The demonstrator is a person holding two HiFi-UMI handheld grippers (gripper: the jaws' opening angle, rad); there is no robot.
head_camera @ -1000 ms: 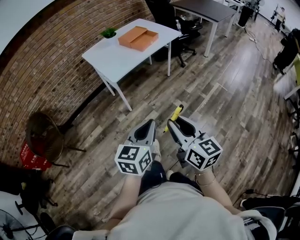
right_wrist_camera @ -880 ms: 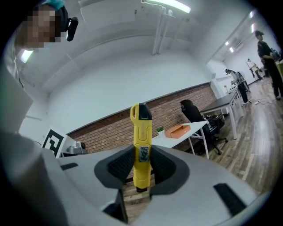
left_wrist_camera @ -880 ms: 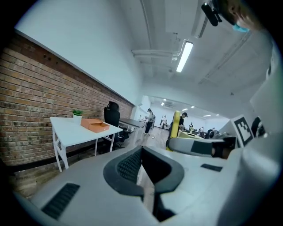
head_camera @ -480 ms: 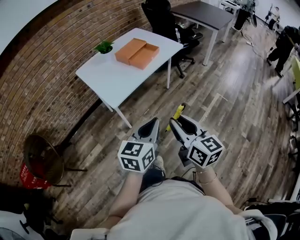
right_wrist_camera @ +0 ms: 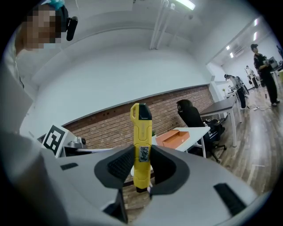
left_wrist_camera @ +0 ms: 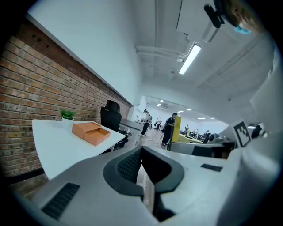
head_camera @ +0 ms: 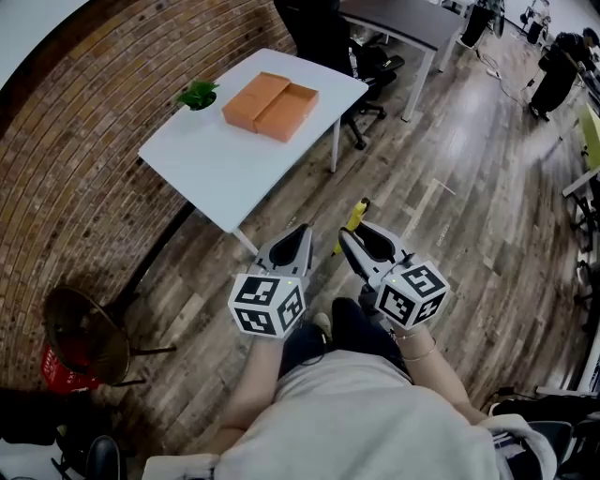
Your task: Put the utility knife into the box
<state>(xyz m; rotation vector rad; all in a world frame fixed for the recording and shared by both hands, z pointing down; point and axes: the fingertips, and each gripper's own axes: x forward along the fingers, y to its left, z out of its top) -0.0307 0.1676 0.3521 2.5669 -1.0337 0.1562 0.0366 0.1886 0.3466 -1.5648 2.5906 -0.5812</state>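
Note:
The yellow utility knife [right_wrist_camera: 141,141] stands upright between my right gripper's [right_wrist_camera: 141,167] pads, which are shut on its lower half. In the head view the knife [head_camera: 355,215] sticks out ahead of the right gripper [head_camera: 349,240], held over the wooden floor. The orange box [head_camera: 270,101] lies open on the white table [head_camera: 225,159], well ahead and to the left of both grippers. It also shows as the box [left_wrist_camera: 90,132] in the left gripper view and the box [right_wrist_camera: 177,137] behind the knife. My left gripper [head_camera: 298,234] is shut with nothing in it.
A small green plant [head_camera: 197,94] stands beside the box near the brick wall [head_camera: 84,122]. A black office chair [head_camera: 323,33] and a dark desk [head_camera: 403,19] stand beyond the table. A round wire chair [head_camera: 84,328] and a red crate [head_camera: 61,370] are at the left. A person [head_camera: 555,66] stands far right.
The table and box have drawn nearer and lower in the head view as I walk toward them. Both grippers keep their pose, and the knife stays held.

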